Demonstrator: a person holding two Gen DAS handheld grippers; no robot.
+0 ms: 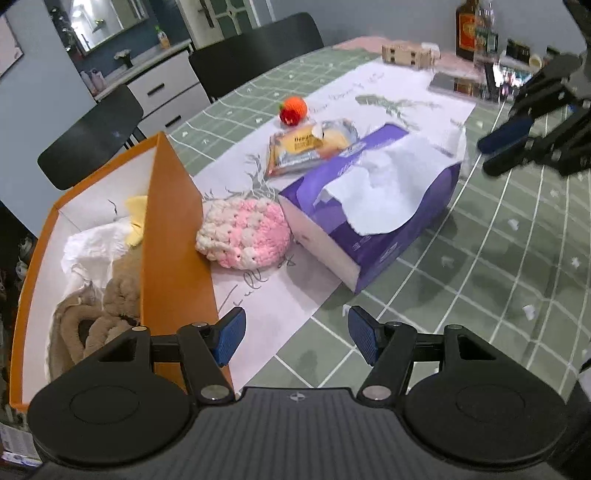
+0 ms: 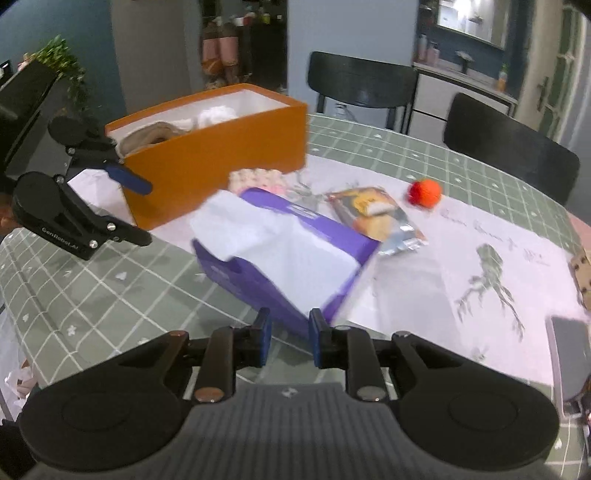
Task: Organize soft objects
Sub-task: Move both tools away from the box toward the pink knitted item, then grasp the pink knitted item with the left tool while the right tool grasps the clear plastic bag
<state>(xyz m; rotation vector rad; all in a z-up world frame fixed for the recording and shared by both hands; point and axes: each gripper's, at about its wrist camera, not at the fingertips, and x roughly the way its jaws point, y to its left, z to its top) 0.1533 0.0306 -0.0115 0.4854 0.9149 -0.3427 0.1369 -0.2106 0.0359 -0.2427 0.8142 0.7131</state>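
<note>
A pink-and-white crocheted piece [image 1: 243, 232] lies on the table against the orange box [image 1: 177, 258], which holds a brown knit [image 1: 110, 306], white cloth and something yellow. To its right lies a purple tissue pack [image 1: 369, 206] with a tissue sticking out. Behind it are a snack packet [image 1: 306, 147] and an orange-red crocheted ball [image 1: 293, 109]. My left gripper [image 1: 297, 332] hangs open and empty over the mat in front of the crocheted piece. My right gripper [image 2: 290, 332] has its jaws a narrow gap apart, gripping nothing, just above the near corner of the tissue pack [image 2: 280, 258].
Black chairs [image 2: 509, 147] stand along the table's far side. Bottles [image 1: 476, 33] and a small wooden rack [image 1: 406, 55] crowd the far right end. A phone-like slab [image 2: 569, 354] lies at the right. The green checked tablecloth [image 1: 498, 258] lies bare to the right of the tissue pack.
</note>
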